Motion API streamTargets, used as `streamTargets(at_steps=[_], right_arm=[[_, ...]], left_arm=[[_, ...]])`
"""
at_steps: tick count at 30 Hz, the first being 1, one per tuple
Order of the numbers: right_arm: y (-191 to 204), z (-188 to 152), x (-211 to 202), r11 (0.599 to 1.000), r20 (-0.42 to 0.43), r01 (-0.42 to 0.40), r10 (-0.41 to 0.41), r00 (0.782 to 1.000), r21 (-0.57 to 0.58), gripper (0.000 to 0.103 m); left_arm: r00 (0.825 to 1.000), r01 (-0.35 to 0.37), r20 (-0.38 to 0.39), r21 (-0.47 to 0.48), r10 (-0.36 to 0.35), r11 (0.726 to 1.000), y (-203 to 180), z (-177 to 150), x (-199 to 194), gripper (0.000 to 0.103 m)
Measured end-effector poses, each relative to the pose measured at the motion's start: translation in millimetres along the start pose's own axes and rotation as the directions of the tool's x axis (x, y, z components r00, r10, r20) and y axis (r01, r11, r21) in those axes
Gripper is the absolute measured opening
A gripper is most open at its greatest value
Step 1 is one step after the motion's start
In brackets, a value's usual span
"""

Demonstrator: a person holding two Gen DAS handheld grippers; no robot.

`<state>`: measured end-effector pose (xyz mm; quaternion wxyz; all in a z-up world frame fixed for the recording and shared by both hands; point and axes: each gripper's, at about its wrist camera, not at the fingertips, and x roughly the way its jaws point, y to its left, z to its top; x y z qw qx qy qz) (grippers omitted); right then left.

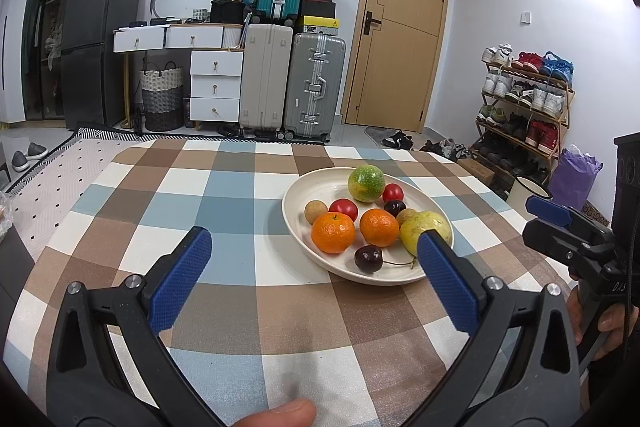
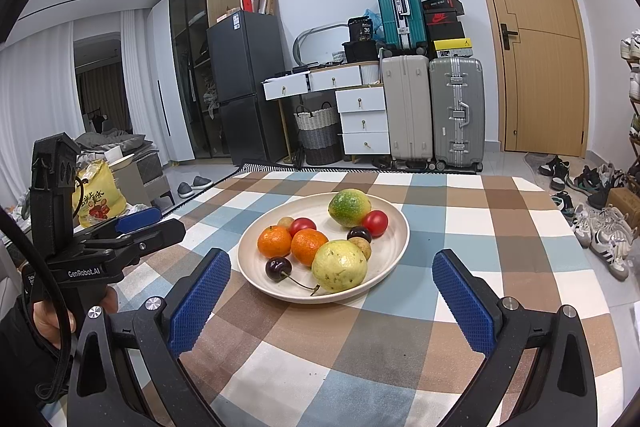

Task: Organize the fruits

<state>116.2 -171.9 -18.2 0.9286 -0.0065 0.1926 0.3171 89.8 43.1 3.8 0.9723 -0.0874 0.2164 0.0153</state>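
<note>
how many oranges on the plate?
2. Both sit side by side toward the near-left of the plate: left orange, right orange, which touches the yellow-green guava. None looks hidden.

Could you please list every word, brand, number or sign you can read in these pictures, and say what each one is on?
"GenRobot.AI": left gripper body.
"DAS", cut off: right gripper body.
"36": black bag.
Nike swoosh: red shoebox.
Fridge sticker, yellow bag print, other shoebox labels: too small or blurred.
</note>
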Motion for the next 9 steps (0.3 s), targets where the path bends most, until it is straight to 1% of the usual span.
streamTargets(at_steps=[9], right_arm=[[-0.2, 0.2, -0.2, 1.0, 0.0, 0.0, 0.0, 1.0, 0.001, 0.103]], left_arm=[[1.0, 0.005, 0.003, 0.007, -0.005, 1.0, -2.7, 1.9, -0.3, 0.103]])
